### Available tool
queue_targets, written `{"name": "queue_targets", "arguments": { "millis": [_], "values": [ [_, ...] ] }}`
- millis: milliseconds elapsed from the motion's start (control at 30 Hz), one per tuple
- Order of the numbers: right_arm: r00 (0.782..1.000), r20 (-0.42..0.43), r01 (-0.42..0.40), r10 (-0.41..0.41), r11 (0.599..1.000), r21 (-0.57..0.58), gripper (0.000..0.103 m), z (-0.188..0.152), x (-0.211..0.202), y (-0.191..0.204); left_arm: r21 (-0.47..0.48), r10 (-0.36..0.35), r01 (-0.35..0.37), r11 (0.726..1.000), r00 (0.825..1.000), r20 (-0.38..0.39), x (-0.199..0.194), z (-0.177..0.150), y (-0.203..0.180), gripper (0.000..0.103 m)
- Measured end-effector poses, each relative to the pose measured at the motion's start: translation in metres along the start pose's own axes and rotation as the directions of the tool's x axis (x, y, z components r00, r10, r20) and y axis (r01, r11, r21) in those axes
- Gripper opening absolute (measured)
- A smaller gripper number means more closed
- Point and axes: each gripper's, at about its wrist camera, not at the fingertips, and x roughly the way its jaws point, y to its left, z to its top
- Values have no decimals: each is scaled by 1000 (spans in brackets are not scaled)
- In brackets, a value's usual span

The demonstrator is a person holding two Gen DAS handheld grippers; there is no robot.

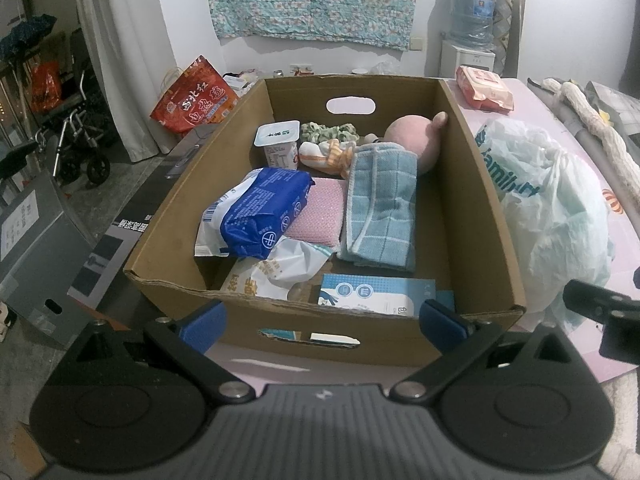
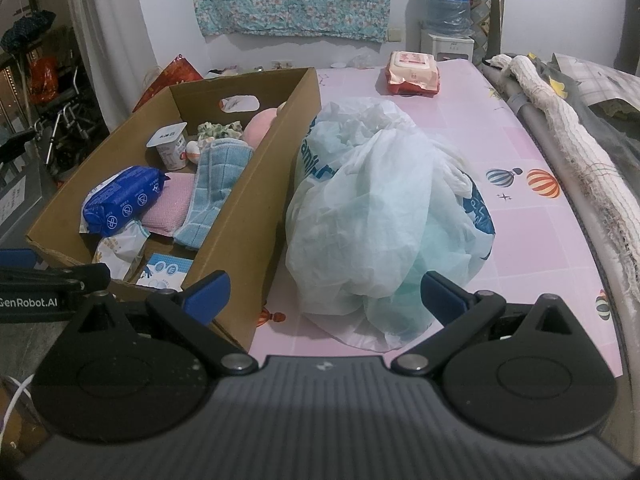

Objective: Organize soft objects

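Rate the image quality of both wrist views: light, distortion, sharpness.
Left wrist view: dim, bluish indoor light; fisheye bends the cardboard box walls, corners go black, contents stay fairly sharp. Right wrist view: same cast; the plastic bag looks pale and washed, the table edge curves strongly, no motion blur.

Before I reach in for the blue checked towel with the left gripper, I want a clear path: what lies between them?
In the left wrist view, the box's near wall and a blue-and-white carton lie between the open left gripper and the blue checked towel.
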Motion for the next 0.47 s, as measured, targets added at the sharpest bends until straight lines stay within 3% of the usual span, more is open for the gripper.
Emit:
{"name": "queue_targets", "arguments": {
  "millis": [467],
  "values": [
    [1000,-12,-7,7,1000,-4,102,-1,4,1,-2,0,0,1000,1000,-5,0,-3,1,103]
  ]
}}
